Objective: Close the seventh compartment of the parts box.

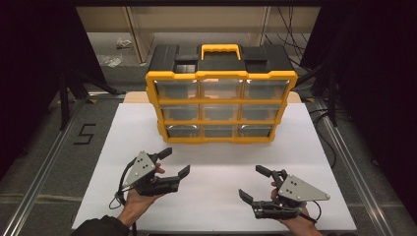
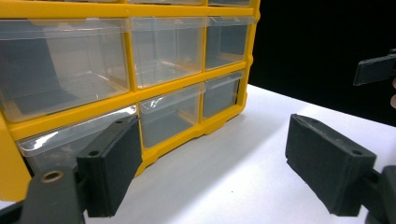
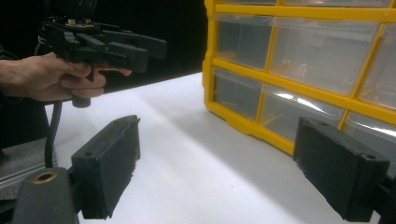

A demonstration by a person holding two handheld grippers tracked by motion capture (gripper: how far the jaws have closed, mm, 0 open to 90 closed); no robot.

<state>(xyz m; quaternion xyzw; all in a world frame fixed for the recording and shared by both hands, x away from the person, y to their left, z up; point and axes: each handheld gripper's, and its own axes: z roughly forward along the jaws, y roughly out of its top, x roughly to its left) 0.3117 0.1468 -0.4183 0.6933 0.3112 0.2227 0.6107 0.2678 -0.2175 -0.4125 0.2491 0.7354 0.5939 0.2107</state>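
Both the left tool (image 1: pixel 173 162) and right tool (image 1: pixel 254 182) hover released, jaws spread toward the yellow drawer organizer (image 1: pixel 221 107) on the counter (image 1: pixel 211 187), apparently poised to reach its drawers.

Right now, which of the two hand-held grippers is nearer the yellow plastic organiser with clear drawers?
Left. The left gripper sits open just before the yellow organiser, toward its left end; the right gripper, also open, hangs farther back.

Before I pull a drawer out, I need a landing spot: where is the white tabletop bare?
Bare: the white tabletop between the yellow drawer cabinet and both open grippers, left gripper and right gripper. Crowded only at those grippers.
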